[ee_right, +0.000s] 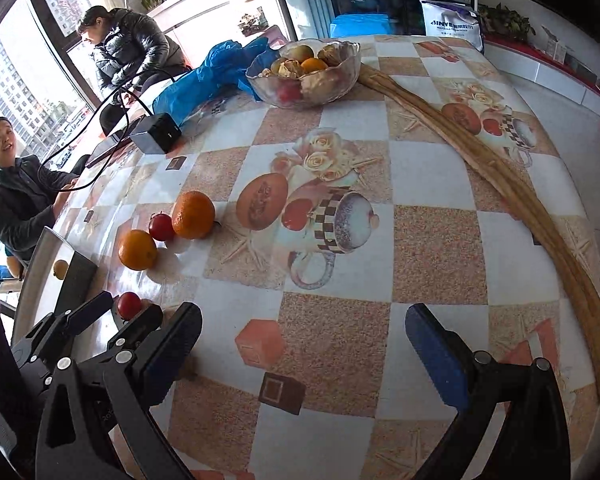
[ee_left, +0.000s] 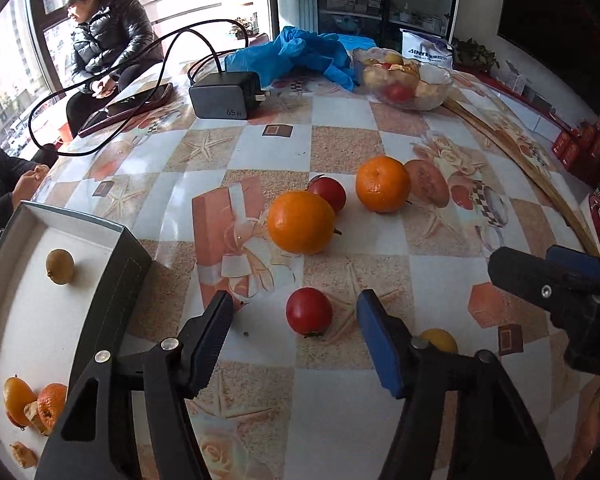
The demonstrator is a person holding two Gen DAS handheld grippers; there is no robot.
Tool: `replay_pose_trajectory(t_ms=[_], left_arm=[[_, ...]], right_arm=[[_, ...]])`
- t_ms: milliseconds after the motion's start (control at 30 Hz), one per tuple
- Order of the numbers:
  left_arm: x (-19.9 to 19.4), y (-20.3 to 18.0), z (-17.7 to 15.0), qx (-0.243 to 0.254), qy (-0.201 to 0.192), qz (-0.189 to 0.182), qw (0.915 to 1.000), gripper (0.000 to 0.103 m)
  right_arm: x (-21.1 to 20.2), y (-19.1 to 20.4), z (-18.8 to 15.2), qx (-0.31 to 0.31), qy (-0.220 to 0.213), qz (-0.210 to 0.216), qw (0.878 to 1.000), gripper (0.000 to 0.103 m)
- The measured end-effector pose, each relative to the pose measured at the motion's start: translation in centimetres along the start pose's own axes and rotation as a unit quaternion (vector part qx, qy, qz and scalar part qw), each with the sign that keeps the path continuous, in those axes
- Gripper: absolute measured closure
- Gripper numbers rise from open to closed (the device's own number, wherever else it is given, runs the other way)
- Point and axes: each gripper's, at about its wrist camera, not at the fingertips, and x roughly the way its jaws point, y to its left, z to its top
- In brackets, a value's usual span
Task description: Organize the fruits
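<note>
My left gripper (ee_left: 294, 320) is open, its jaws on either side of a small red tomato (ee_left: 309, 311) that lies on the table. Beyond it lie an orange (ee_left: 301, 222), a second red tomato (ee_left: 328, 193) and another orange (ee_left: 383, 184). A yellow fruit (ee_left: 440, 339) peeks out behind the blue finger. A grey box lid (ee_left: 112, 280) at the left holds a kiwi (ee_left: 60, 266) and orange pieces (ee_left: 36, 402). My right gripper (ee_right: 302, 338) is open and empty over the tablecloth; it also shows in the left wrist view (ee_left: 540, 276). The right wrist view shows the oranges (ee_right: 193, 214) and the near tomato (ee_right: 129, 305).
A glass bowl (ee_right: 340, 76) of fruit stands at the far side, next to blue plastic gloves (ee_left: 300, 54). A charger (ee_left: 226, 95) with cable and a phone (ee_left: 128, 108) lie at far left. A long wooden strip (ee_right: 500, 168) runs along the right. Two people sit beyond the table.
</note>
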Motion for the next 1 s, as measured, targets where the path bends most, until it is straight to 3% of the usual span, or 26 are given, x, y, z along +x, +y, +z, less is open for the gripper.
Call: replay_pose_trajectory(t_ms=[67,133,167,233,300,433,500,733,1000], left_arm=[[0.0,0.3,0.2,-0.005,-0.005,0.003,1.0000,0.055],[-0.2,0.6,0.0,-0.006,-0.010,0.004,0.9999,0.077],[-0.3,0.7,0.0,-0.006,-0.011,0.005,0.9999,0.081],[-0.4,1.0,-0.3,-0.008,-0.014,0.000,0.9999,0.081],[-0.6,1.2,-0.5,-0.009,-0.017,0.002,0.9998,0.080],[-0.8,1.5,-0.9,-0.012,-0.021,0.004,0.9997,0.080],[-1.0,1.6,-1.2,-0.013,-0.023,0.004,0.9996,0.080],[-3.0,2.5,-3.8,-0.038,-0.015,-0.030,0.9987,0.080],[-6.4,2.0,-9.2,-0.047,-0.023,-0.028,0.9982,0.080]], right_arm=[[0.7,0.8,0.8,-0.006,-0.004,0.007,1.000,0.000],[1.4,1.6,1.6,-0.006,-0.007,0.021,1.000,0.000],[1.8,2.1,1.9,-0.007,-0.009,0.027,1.000,0.000],[2.7,3.2,2.5,-0.015,-0.010,0.038,0.999,0.006],[4.1,4.2,3.1,-0.022,0.000,0.036,0.999,0.030],[5.1,5.3,3.9,-0.030,-0.010,0.036,0.999,0.035],[5.4,5.5,4.0,-0.033,-0.002,0.059,0.998,0.067],[2.2,2.9,0.8,-0.024,-0.015,0.051,0.998,0.067],[-4.3,-1.7,-8.8,0.005,-0.043,0.002,0.999,0.067]])
